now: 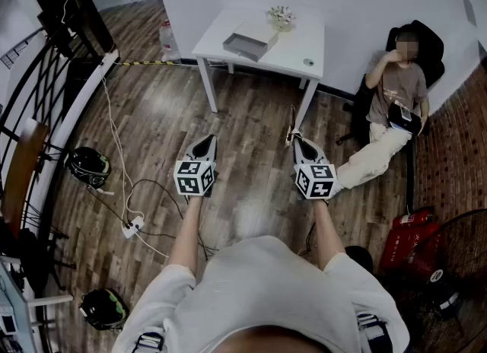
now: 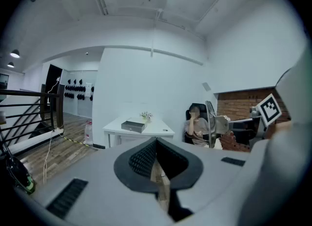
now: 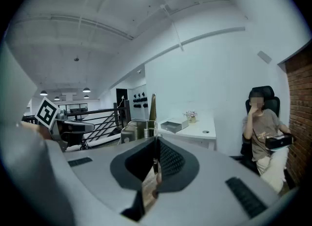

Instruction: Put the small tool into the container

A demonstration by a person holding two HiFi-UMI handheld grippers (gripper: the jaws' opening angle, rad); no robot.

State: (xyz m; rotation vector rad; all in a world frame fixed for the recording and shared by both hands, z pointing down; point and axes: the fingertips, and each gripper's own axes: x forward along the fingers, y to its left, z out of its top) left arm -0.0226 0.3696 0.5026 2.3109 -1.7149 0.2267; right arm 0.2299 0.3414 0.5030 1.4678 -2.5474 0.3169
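A white table stands ahead on the wooden floor. On it lie a grey open container, a small potted plant and a small dark round object near the table's right edge. My left gripper and right gripper are held side by side above the floor, well short of the table, and point toward it. The jaws of both meet at the tips with nothing between them.
A person sits in a black chair right of the table. Cables and a power strip trail over the floor at left, beside two helmets and a railing. A red canister and a fan stand at right.
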